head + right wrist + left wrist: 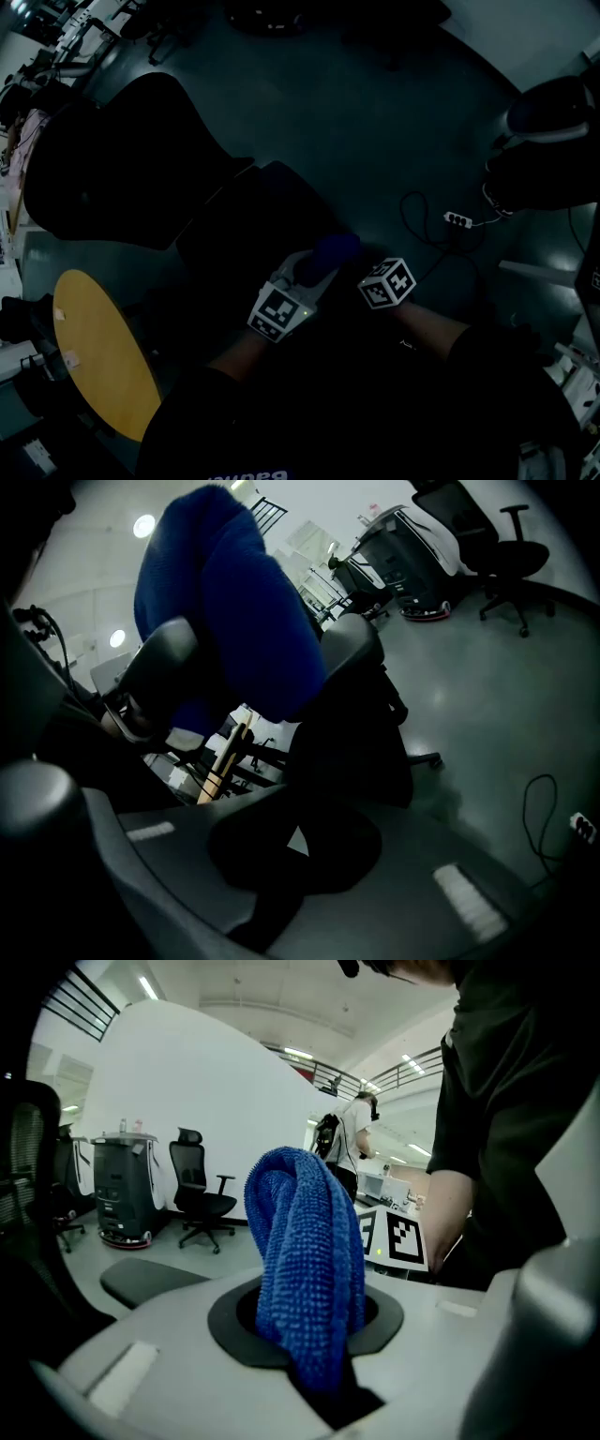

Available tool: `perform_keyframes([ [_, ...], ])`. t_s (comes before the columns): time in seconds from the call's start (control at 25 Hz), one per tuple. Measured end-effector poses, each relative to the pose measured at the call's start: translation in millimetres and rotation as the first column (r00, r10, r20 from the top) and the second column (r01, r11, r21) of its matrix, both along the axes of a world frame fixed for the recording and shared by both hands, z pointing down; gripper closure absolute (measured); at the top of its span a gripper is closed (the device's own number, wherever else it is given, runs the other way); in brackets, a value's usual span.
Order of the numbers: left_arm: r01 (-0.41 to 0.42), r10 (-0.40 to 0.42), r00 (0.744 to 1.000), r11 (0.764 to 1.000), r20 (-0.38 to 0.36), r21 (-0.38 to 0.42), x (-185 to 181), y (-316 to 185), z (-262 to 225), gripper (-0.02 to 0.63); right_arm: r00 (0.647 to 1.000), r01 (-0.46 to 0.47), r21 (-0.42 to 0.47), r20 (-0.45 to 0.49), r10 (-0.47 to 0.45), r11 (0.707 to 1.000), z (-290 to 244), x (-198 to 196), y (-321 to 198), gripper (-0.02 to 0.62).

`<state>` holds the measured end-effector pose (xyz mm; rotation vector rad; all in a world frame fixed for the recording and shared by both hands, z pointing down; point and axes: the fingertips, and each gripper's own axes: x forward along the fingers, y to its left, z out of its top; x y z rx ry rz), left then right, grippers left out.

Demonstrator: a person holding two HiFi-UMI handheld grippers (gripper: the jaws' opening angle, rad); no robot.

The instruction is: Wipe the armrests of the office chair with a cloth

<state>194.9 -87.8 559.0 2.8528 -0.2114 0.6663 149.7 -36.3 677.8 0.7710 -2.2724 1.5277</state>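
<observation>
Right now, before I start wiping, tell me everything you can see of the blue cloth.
The blue cloth looks like soft microfibre with a fine ribbed weave. It is bunched into a thick folded wad that stands up out of the left gripper, whose fingers are shut on its lower end. Its top curls over in a rounded hump. In the head view it sits over the dark office chair; whether it touches the chair cannot be told. No dirt or wet patch shows.
</observation>
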Motion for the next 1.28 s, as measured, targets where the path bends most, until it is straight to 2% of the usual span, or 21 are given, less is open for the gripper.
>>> perform_keyframes([
  [0.2, 0.133, -0.127, 0.987, 0.99, -0.099, 0.048, -75, 22, -35, 0.5, 1.0, 0.002, 0.042, -0.031, -0.001, 0.999, -12, -42, 26, 0.591],
  [0.36, 0.195, -0.181, 0.971, 0.978, -0.153, 0.078, -133, 56, -61, 0.5, 0.999, -0.011, 0.074, -0.052, 0.015, 0.997, -24, -78, 56, 0.592],
  [0.68, 0.271, -0.227, 0.941, 0.95, -0.252, 0.153, -234, 135, -124, 0.5, 0.983, -0.175, 0.078, -0.034, 0.178, 0.982, -52, -136, 136, 0.592],
  [0.76, 0.283, -0.233, 0.934, 0.946, -0.272, 0.16, -247, 150, -132, 0.5, 0.983, -0.168, 0.082, -0.057, 0.173, 0.982, -61, -139, 155, 0.591],
  [0.88, 0.321, -0.274, 0.904, 0.942, -0.328, 0.098, -259, 171, -148, 0.5, 0.986, -0.131, 0.097, -0.09, 0.139, 0.987, -77, -142, 178, 0.592],
  [1.08, 0.362, -0.311, 0.881, 0.929, -0.355, 0.083, -271, 195, -157, 0.5, 0.989, -0.074, 0.144, -0.117, 0.091, 0.987, -100, -139, 191, 0.591],
  [1.28, 0.443, -0.382, 0.846, 0.892, -0.373, 0.089, -269, 207, -164, 0.5, 0.995, 0.023, 0.223, -0.097, -0.001, 0.975, -121, -138, 188, 0.591],
])
